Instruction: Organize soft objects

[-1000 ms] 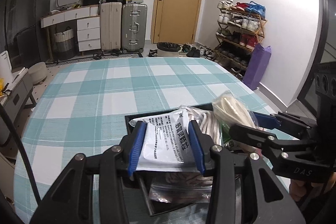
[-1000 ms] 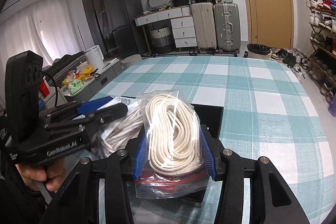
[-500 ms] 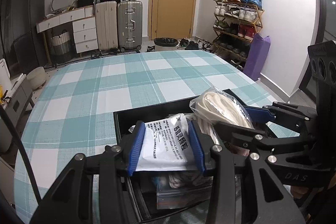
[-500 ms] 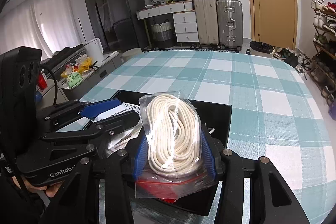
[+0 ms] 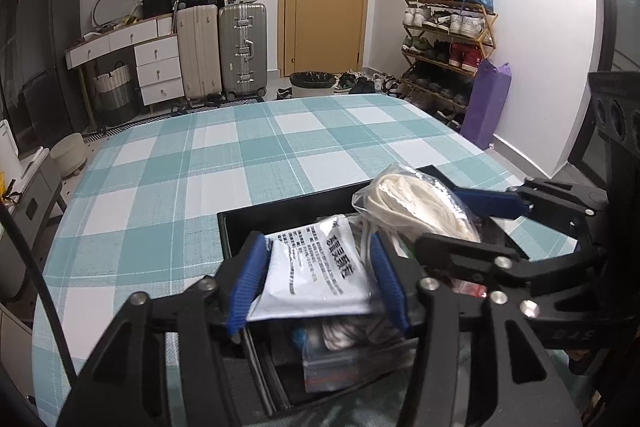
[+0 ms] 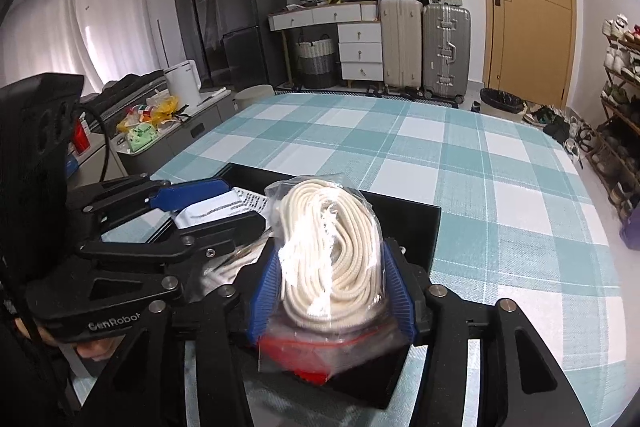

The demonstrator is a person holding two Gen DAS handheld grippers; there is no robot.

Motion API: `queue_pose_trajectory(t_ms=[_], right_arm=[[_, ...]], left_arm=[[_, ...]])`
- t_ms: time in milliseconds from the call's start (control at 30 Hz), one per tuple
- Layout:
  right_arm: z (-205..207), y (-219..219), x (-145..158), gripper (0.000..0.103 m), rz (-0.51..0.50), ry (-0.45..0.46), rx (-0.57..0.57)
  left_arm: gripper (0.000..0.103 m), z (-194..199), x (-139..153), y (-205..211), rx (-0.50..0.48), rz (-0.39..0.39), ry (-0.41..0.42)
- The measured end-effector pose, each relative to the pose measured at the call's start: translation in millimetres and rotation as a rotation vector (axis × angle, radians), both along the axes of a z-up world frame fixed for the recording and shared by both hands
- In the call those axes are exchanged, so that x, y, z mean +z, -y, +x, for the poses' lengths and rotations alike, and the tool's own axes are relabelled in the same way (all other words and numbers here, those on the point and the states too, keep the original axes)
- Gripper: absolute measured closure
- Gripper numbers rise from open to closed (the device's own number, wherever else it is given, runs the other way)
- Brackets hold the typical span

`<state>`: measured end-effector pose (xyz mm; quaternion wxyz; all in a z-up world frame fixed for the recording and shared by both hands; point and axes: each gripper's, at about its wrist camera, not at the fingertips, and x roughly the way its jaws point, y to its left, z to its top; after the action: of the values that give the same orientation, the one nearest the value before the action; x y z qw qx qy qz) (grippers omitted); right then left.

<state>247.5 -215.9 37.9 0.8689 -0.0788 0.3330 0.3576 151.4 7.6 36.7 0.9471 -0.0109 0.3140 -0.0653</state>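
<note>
Left wrist view: the left gripper, jaws opening, has one white printed packet between its pads over the one black tray; other bags lie beneath (contents unclear). Right wrist view: the right gripper, jaws opening, brackets one bagged rope coil above the tray's near right end.

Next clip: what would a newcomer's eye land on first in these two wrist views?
Probably the clear zip bag of coiled cream rope, standing between the blue pads of the right gripper, whose jaws are opening. Beside it, the left gripper, also opening, has a white printed pouch between its pads. Both hang over a black rectangular tray on the teal-and-white checked tablecloth.
</note>
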Motion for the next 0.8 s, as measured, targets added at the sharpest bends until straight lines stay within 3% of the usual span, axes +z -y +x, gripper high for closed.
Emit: queue_pose_trajectory(t_ms=[33, 100, 133, 167, 367, 433, 800], right_arm=[[-3, 3, 3, 0.036, 0.003, 0.013, 0.001], [-11, 9, 9, 0.024, 0.015, 0.042, 0.001], [-14, 12, 11, 0.020, 0.022, 0.054, -0.002], [-18, 16, 14, 0.018, 0.026, 0.062, -0.003], [-33, 27, 20, 0.009, 0.043, 0.063, 0.006], [-38, 30, 22, 0.001, 0.057, 0.060, 0.006], [-69, 40, 25, 0.001, 0.085, 0.118, -0.005]], left_arm=[[0.041, -2, 2, -1, -0.002, -0.002, 0.004], [0.036, -9, 6, -2, -0.007, -0.007, 0.016], [0.027, -12, 8, -2, -0.007, -0.009, 0.020], [0.018, -16, 11, -3, -0.005, -0.009, 0.026], [0.001, -39, 22, -9, 0.003, -0.009, 0.066], [0.000, -47, 25, -11, 0.016, -0.004, 0.080], [0.000, -74, 18, -23, 0.101, -0.002, 0.104]])
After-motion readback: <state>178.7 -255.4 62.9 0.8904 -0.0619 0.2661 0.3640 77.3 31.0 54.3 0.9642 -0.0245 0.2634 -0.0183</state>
